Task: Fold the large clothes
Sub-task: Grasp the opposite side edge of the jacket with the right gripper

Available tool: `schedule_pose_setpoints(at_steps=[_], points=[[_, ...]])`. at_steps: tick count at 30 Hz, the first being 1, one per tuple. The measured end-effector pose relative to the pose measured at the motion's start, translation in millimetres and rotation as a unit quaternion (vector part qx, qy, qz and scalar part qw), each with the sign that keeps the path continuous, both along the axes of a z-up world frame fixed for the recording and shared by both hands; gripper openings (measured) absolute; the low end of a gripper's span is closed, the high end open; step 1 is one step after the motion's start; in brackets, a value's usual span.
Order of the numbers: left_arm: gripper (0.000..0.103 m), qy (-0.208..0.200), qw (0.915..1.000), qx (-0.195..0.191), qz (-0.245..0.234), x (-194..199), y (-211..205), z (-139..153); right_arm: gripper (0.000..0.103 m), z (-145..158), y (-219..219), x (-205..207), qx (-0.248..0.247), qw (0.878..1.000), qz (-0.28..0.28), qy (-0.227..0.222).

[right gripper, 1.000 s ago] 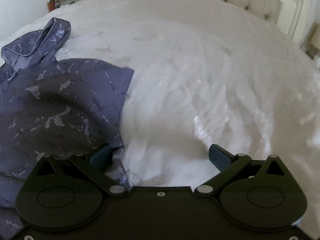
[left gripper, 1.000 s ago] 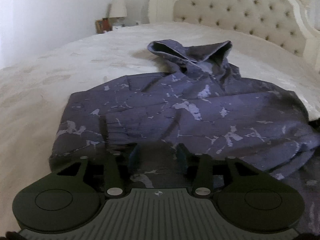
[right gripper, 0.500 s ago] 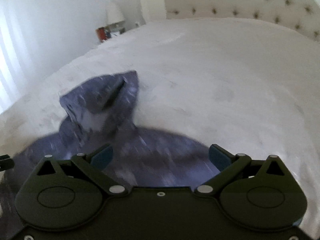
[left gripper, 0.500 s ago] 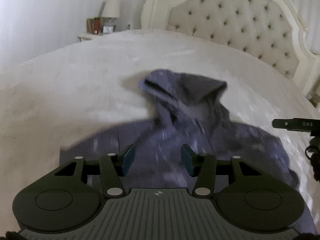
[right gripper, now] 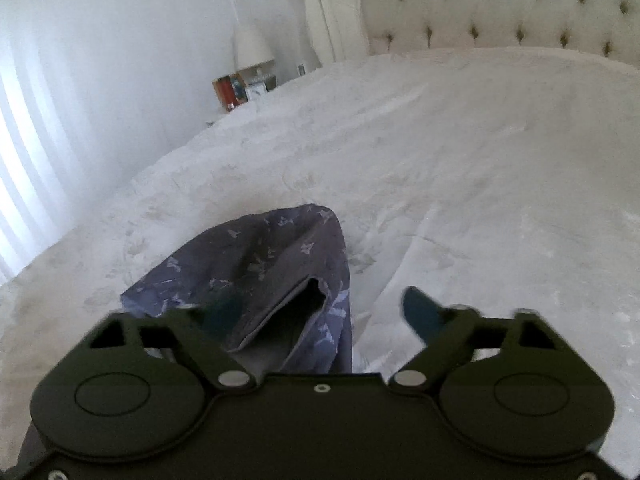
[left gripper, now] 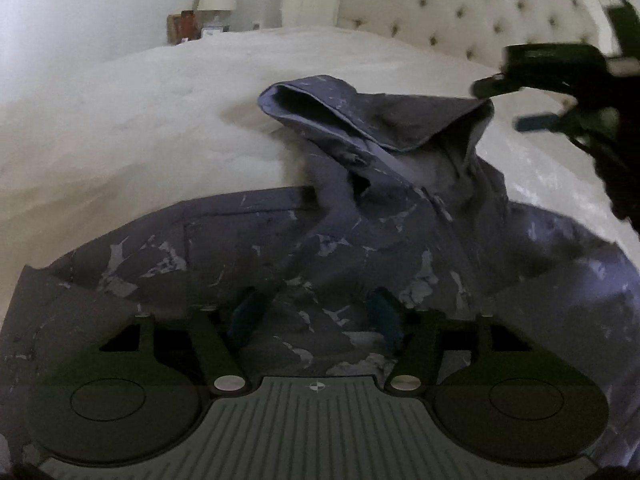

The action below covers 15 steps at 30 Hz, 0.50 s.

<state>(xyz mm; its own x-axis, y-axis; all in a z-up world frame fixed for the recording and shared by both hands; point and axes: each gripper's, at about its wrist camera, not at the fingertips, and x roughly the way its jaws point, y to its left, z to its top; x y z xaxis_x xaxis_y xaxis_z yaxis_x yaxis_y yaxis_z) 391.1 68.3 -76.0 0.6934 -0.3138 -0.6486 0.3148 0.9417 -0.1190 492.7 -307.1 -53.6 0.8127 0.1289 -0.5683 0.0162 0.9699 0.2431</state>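
The hoodie [left gripper: 360, 240] lies lengthwise, hood toward the headboard [left gripper: 460, 12]; both jaws part-open, holding nothing.

One hoodie [left gripper: 360, 240], one bed [left gripper: 120, 128], one lamp [right gripper: 252, 46], two grippers [left gripper: 316, 316] [right gripper: 320, 312]

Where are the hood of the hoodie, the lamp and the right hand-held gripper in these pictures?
hood [left gripper: 400, 120]: left wrist view, on its outer fabric.
lamp [right gripper: 252, 46]: right wrist view, on the white shade.
right hand-held gripper [right gripper: 316, 312]: right wrist view, midway between its fingertips, above the hood.
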Motion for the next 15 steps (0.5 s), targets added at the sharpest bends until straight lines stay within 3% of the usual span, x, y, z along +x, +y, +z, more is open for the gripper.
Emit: schedule_pose_setpoints(at_steps=[1,2,3,4,11,13,15], points=[[0.064,0.000,1.0000,0.001,-0.002,0.8,-0.5,-0.1,0.062,-2.4,-2.3,4.4,0.004,1.000,-0.002,0.008],[0.064,-0.001,1.0000,-0.001,-0.002,1.1,0.7,0.1,0.041,-5.1,-4.4,8.0,0.008,1.000,-0.007,0.016],[0.064,-0.001,1.0000,-0.003,-0.003,0.9,1.4,-0.4,0.015,-9.3,-7.6,11.3,0.013,1.000,-0.013,0.025],[0.064,-0.001,1.0000,-0.006,-0.002,0.7,2.7,-0.3,0.013,-13.9,-12.2,12.1,0.020,0.999,-0.022,0.034],[0.065,-0.007,0.9999,-0.009,-0.002,-1.4,5.1,0.0,0.014,-55.2,-45.5,6.3,0.049,0.994,-0.046,0.092],[0.066,-0.007,0.9999,-0.011,-0.004,-1.3,5.5,-0.4,0.027,-56.4,-47.1,2.6,0.045,0.994,-0.044,0.087],[0.067,-0.008,0.9999,-0.012,-0.004,-2.8,6.4,-0.4,0.057,-51.1,-50.8,-0.5,0.055,0.995,-0.043,0.076]])
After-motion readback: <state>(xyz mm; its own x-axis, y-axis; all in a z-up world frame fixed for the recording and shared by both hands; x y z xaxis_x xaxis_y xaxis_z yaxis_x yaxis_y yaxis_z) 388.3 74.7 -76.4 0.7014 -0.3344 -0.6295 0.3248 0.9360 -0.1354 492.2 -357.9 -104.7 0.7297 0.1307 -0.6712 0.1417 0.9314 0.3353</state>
